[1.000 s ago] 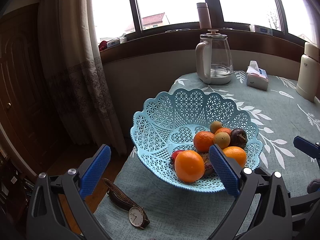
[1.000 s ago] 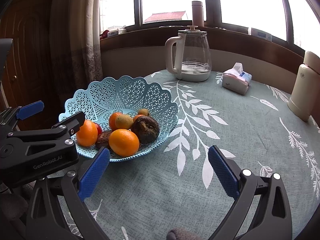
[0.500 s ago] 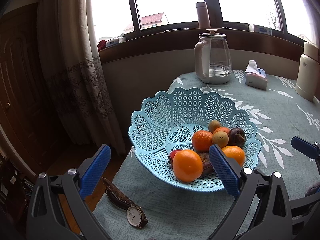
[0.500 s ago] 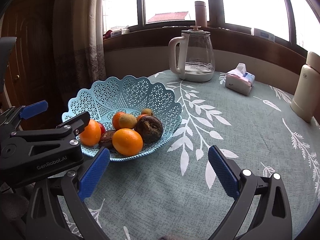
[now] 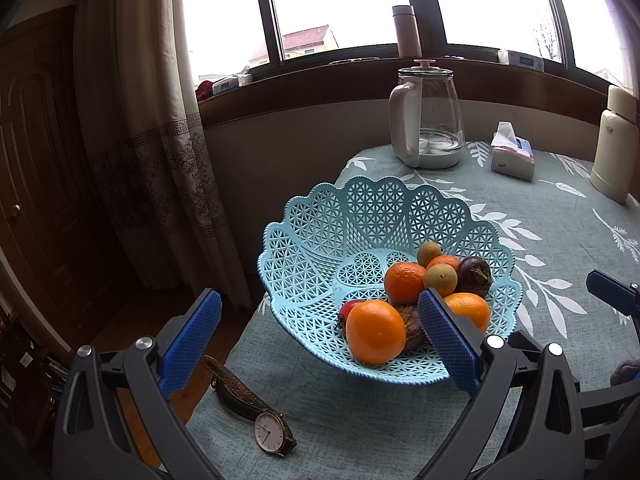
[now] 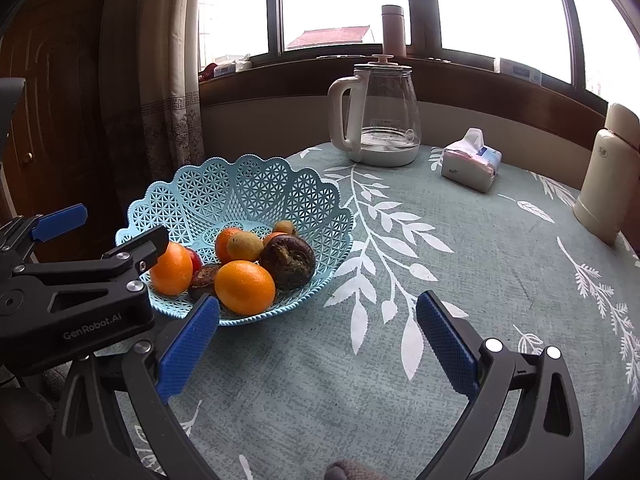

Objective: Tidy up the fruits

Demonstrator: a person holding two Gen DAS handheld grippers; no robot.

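Observation:
A light blue lattice basket (image 5: pixel 344 220) (image 6: pixel 256 188) stands near the table's left edge and holds the fruit. Inside lie a big orange (image 5: pixel 375 336) (image 6: pixel 172 268), another orange (image 6: pixel 245 287) (image 5: pixel 470 308), a dark wrinkled fruit (image 6: pixel 288 262) (image 5: pixel 474 276), a small yellow-green fruit (image 6: pixel 245 246) (image 5: pixel 441 280) and several more. My left gripper (image 5: pixel 316 340) is open, just short of the basket's near rim, with nothing between its fingers. My right gripper (image 6: pixel 316 340) hangs open over bare tablecloth right of the basket.
A wristwatch (image 5: pixel 256 412) lies at the table's near left edge. At the back stand a glass kettle (image 6: pixel 378 116), a tissue pack (image 6: pixel 472 164) and a cream flask (image 6: pixel 608 184). The leaf-print tablecloth (image 6: pixel 460 280) covers the table. A curtain (image 5: pixel 152 140) hangs left.
Both grippers have drawn back and risen slightly, so the basket sits a little farther off. Nothing was picked up or let go.

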